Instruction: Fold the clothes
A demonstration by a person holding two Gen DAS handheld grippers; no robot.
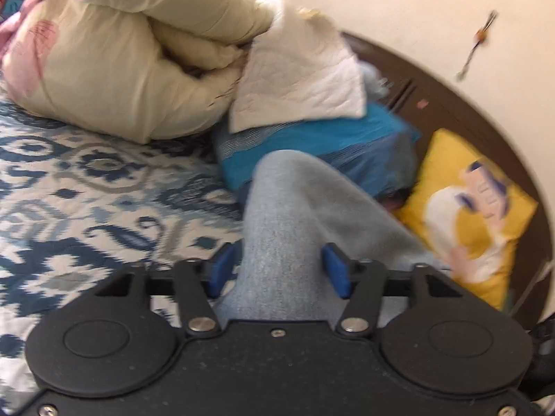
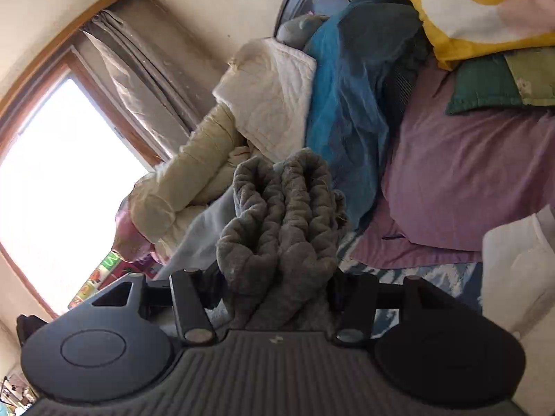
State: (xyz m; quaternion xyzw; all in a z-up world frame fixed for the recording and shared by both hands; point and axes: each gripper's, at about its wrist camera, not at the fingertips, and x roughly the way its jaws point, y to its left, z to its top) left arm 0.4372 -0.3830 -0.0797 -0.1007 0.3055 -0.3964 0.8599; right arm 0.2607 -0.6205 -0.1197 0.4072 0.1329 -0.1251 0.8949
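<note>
A light grey fleece garment [image 1: 295,215] runs between the blue fingers [image 1: 334,270] of my left gripper [image 1: 277,270], which is shut on it above the patterned bedspread [image 1: 86,190]. In the right wrist view the same grey garment [image 2: 288,222] is bunched in thick folds between the dark fingers of my right gripper [image 2: 277,287], which is shut on it. The fingertips are hidden by the cloth. Both views are tilted and the left one is blurred.
A cream quilt [image 1: 121,62], a white quilted cloth [image 1: 301,72] and blue fabric [image 1: 319,149] are heaped at the headboard [image 1: 451,97]. A yellow pillow [image 1: 468,208] lies right. A purple sheet [image 2: 468,180], a green cushion [image 2: 499,83] and a bright window [image 2: 62,173] show on the right wrist view.
</note>
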